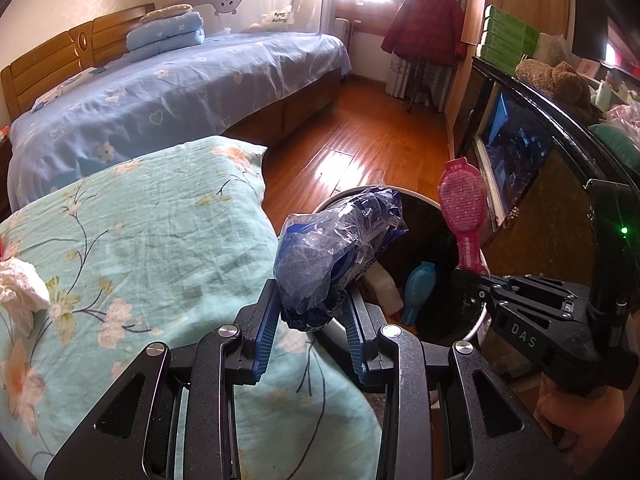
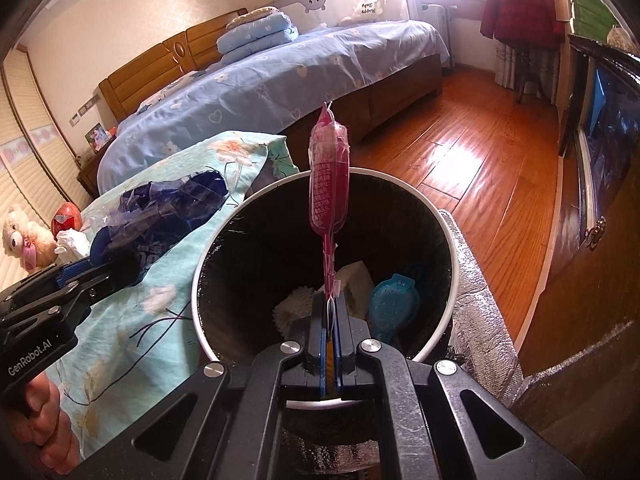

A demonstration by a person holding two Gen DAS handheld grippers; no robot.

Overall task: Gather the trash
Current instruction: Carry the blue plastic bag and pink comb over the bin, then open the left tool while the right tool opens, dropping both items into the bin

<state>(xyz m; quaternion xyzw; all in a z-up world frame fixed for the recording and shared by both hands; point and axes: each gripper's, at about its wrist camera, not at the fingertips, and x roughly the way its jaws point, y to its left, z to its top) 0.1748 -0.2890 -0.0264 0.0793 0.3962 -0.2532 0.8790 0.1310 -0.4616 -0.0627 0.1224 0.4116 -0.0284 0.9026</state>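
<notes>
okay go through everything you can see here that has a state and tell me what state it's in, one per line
left gripper: shut on the blue plastic bag, at the bin's rim.
right gripper: shut on the pink wrapper, upright over the bin.
trash bin: open, partly filled.
teal wrapper: lying inside the bin.
white tissue: crumpled, loose on the floral quilt.
red coat: hanging.
</notes>
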